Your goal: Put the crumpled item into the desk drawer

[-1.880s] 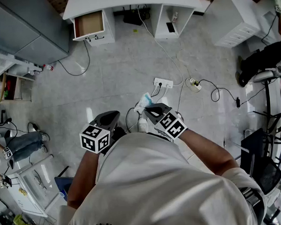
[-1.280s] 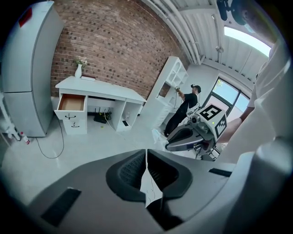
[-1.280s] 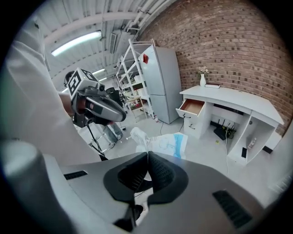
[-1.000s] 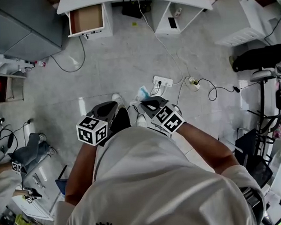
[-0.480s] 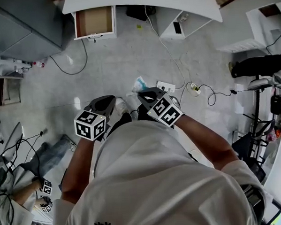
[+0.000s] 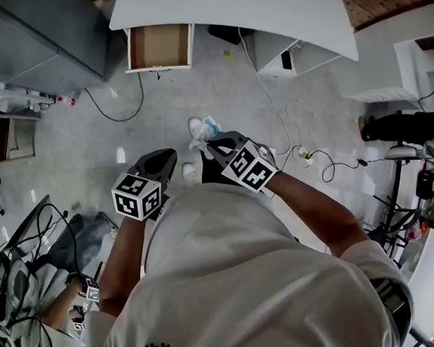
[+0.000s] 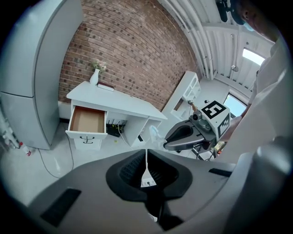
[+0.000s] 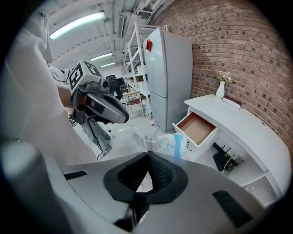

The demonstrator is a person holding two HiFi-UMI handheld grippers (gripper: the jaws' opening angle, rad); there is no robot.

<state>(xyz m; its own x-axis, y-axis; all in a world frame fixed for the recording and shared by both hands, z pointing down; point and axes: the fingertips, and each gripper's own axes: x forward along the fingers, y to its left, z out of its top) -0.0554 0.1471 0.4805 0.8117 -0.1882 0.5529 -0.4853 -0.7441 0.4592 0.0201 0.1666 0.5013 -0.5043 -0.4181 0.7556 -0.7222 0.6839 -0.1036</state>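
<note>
The crumpled item (image 6: pixel 204 128) is a white and blue plastic wrapper, pinched at the tip of my right gripper (image 6: pixel 210 142), which is shut on it. In the right gripper view the wrapper (image 8: pixel 170 143) sticks out past the shut jaws, with the open desk drawer (image 8: pixel 198 128) beyond it. The drawer (image 6: pixel 159 47) is pulled out of the white desk (image 6: pixel 230 9) at the top of the head view and looks empty. My left gripper (image 6: pixel 163 161) is shut with nothing in it, level with the right one. The left gripper view also shows the drawer (image 7: pixel 87 119) and the wrapper (image 7: pixel 153 132).
A tall grey fridge (image 6: pixel 35 33) stands left of the desk. Cables and a power strip (image 6: pixel 303 156) lie on the floor at right. A white shelf unit (image 6: pixel 414 57) is at far right. Another person's legs (image 6: pixel 35 302) show at lower left. A vase (image 7: pixel 94 77) tops the desk.
The desk and its open drawer have come closer in the head view. My right gripper with the wrapper has shifted up and left; the left gripper has kept beside it.
</note>
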